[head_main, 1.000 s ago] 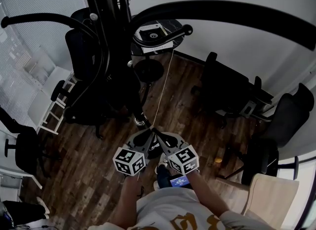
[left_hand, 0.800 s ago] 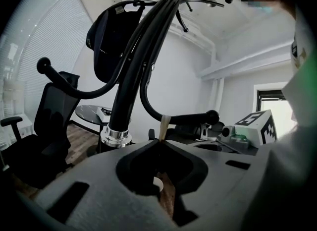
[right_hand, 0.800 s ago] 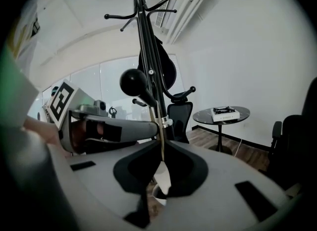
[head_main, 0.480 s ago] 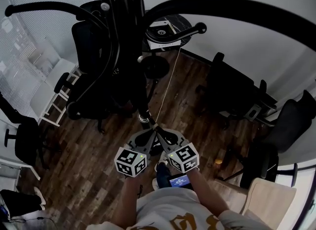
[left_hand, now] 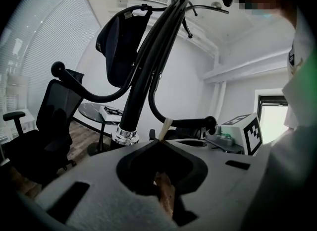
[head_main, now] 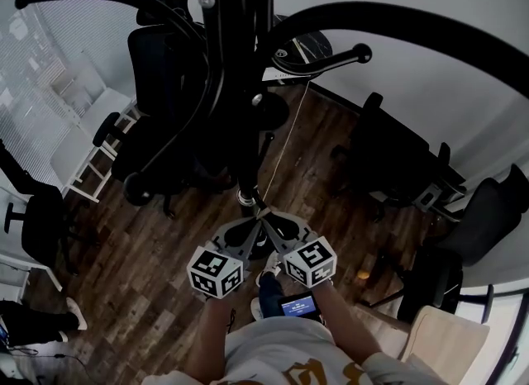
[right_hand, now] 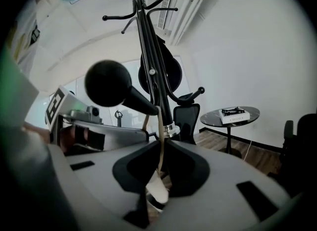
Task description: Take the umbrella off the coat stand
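- Left gripper (left_hand: 159, 143) was pressed shut on a cream strap (left_hand: 166, 126); the strap came out right at the jaw tips and ran up past them.
- And the right one?
- Right gripper (right_hand: 161, 144) was the same: jaws together, pinching that strap, with the loose end hanging back inside the jaw opening. Both sets of tips sat almost touching each other.
- Where was the umbrella?
- Straight ahead of both tips. The chrome collar (left_hand: 124, 134) sat just beyond the jaws, and the black umbrella (left_hand: 144, 74) ran up and away from there along the coat stand (right_hand: 139, 17). It wasn't off yet. I couldn't see how its top end was caught.
- How would it handle?
- My guess: long, stiff and fairly light, but the strap was soft. Held by the strap alone, the body would swing free and the pinch would give no control over tilt. A firmer hold would be one gripper on the shaft just past the collar. That part looked smooth, so it might slip.
- Snag risks?
- A ball-tipped hook (right_hand: 108, 83) sat close beside the right gripper. A dark soft item (left_hand: 121, 41) hung further up, next to the umbrella. Lifting it clear of both looked tight.
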`<state>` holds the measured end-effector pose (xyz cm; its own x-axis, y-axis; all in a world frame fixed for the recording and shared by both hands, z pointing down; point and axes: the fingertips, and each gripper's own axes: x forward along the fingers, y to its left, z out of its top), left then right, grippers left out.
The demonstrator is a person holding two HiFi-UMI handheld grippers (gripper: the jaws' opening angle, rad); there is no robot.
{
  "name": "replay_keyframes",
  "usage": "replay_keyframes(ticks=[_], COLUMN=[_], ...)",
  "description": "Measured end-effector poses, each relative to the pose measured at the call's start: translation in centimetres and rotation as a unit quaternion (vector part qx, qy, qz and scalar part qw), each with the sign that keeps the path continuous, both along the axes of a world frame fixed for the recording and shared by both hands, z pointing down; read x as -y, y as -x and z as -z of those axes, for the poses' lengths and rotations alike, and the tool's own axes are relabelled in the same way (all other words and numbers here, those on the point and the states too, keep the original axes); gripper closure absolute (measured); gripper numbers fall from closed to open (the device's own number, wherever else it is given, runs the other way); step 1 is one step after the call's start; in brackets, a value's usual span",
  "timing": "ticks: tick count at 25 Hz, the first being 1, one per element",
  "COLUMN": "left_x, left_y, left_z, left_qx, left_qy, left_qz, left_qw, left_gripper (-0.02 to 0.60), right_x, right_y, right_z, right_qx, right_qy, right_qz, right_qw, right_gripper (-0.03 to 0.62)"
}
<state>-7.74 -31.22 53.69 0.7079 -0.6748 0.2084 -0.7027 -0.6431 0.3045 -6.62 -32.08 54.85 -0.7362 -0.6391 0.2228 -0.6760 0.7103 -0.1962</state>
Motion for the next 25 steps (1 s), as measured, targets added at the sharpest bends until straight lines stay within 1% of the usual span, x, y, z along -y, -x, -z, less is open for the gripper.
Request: replay_keyframes(ticks=[3,10,18,22,25], left_x=[0.1,0.1,0.1,0.0,-0.1], left_y=[0.3,0.3,0.2,0.3,0.2], left_z=[0.1,0.0,-0.1,0.1,0.3], left_qx=[0.0,-0.002,-0.011,-0.009,-0.01], left_qy=[0.002,0.006,0.012,0.008,0.006], left_qz=[-0.001,-0.011,-0.016,-0.013,-0.014], left_qw=[1.0,0.9999,0.9997,0.9998,0.9998], left_gripper=[0.558,0.558,0.558,0.558,0.558], right_x=[0.2,0.6,0.4,0.3,0.2], right_y=[0.4,0.5,-0.1,-0.4,-0.8], right_z=[0.2,0.1,0.1,0.3,0.4], right_qx=[0.011,0.008,0.031,0.049,0.051], right_qy=[-0.001,-0.004,0.012,0.025,0.028], right_qz=[0.0,-0.008,-0.024,-0.035,-0.041], right_qw=[1.0,1.0,0.999,0.998,0.997], right_gripper=[0.563,0.572,0.576,0.576,0.577])
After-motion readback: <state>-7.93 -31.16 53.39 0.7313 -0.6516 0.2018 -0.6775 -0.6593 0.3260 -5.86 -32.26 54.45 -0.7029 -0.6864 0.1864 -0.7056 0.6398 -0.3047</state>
